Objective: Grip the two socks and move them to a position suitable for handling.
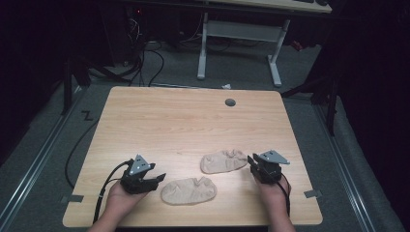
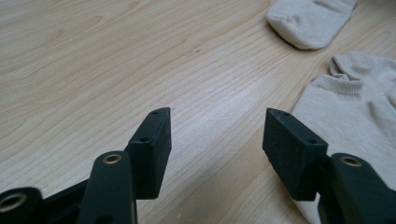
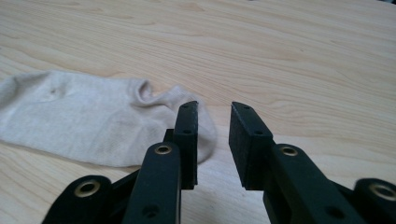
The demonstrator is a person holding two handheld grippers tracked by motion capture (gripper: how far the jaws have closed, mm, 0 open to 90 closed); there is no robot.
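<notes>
Two small beige socks lie flat on the wooden worktop (image 1: 145, 121), close to the person's side. The near sock (image 1: 188, 190) sits in the middle by the front edge, and the far sock (image 1: 224, 161) lies a little behind it and off to the right — the two are near each other but not touching. The left tool (image 1: 158, 178) rests low, just to the left of the near sock, and its two black jaws are spread wide with bare wood between them; in the left gripper view the near sock (image 2: 345, 116) lies just off the right jaw, with its ribbed opening facing the tool. The right tool (image 1: 252, 160) sits at the right end of the far sock. Its jaws stand a little apart with nothing between them, and in the right gripper view the rounded end of the far sock (image 3: 93, 116) lies just behind the left jaw. Socks like these look soft, thin and very light. They will bend and flop when lifted, and they will not break. A flat sock is hard to pinch in the middle, so the best spot to grab looks like an edge — the ribbed opening or the puffy toe, where the cloth bunches up a bit. The cloth may slide on the smooth wood if pushed.
</notes>
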